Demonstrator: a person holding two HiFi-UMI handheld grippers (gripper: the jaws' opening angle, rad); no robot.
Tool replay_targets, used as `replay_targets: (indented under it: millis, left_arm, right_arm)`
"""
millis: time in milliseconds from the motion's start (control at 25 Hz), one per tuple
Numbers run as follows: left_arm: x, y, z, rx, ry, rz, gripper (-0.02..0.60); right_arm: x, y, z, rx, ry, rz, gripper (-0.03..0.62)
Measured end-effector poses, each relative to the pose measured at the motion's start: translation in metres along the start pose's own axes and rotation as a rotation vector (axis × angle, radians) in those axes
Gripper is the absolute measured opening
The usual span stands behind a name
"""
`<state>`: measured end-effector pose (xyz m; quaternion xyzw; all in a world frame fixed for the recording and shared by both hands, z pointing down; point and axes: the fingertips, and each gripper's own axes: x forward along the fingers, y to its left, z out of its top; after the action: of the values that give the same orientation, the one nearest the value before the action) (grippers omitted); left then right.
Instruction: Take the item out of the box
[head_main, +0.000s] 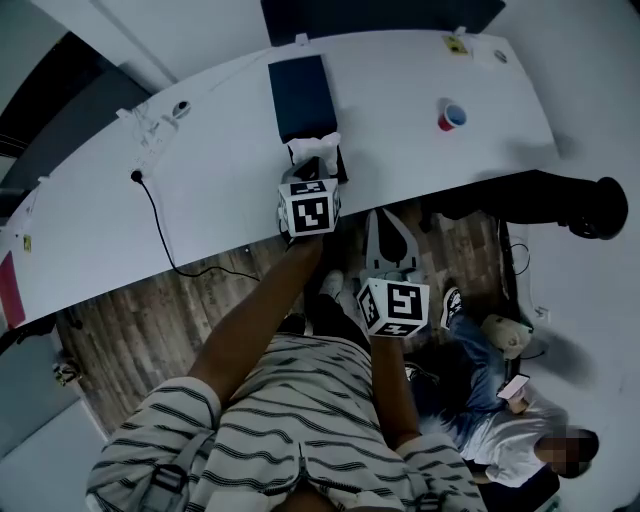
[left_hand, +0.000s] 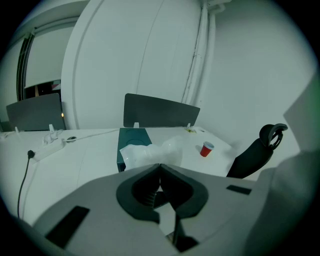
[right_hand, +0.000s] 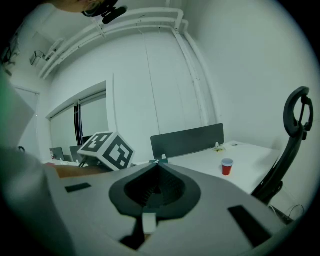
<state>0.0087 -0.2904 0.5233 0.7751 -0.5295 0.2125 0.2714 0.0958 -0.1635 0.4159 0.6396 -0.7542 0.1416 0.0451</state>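
Observation:
A dark blue box (head_main: 300, 92) lies flat on the white table (head_main: 200, 190); in the left gripper view the box (left_hand: 131, 142) shows just past the jaws. A white plastic-wrapped item (head_main: 314, 148) sits crumpled at the box's near end. My left gripper (head_main: 318, 166) is shut on the item (left_hand: 150, 152), its jaws meeting on the wrap's near edge. My right gripper (head_main: 388, 218) hangs below the table's front edge over the wooden floor, shut with nothing in it. In the right gripper view its tips (right_hand: 159, 163) meet, and the left gripper's marker cube (right_hand: 107, 149) is close on the left.
A red cup (head_main: 451, 116) stands on the table to the right of the box. A black cable (head_main: 158, 225) runs over the front edge at left. A black chair (head_main: 590, 205) is at right. A person (head_main: 500, 400) sits on the floor at lower right.

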Motion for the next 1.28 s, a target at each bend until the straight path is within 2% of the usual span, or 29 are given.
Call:
replay_targets:
  millis: [320, 1280]
  left_arm:
    - [-0.033, -0.013, 0.026, 0.005, -0.095, -0.062, 0.025]
    - [-0.122, -0.025, 0.048, 0.069, -0.267, -0.157, 0.025]
  right_arm:
    - [-0.007, 0.005, 0.020, -0.006, -0.041, -0.005, 0.018]
    - [-0.039, 0.025, 0.054, -0.018, -0.117, -0.010, 0.018]
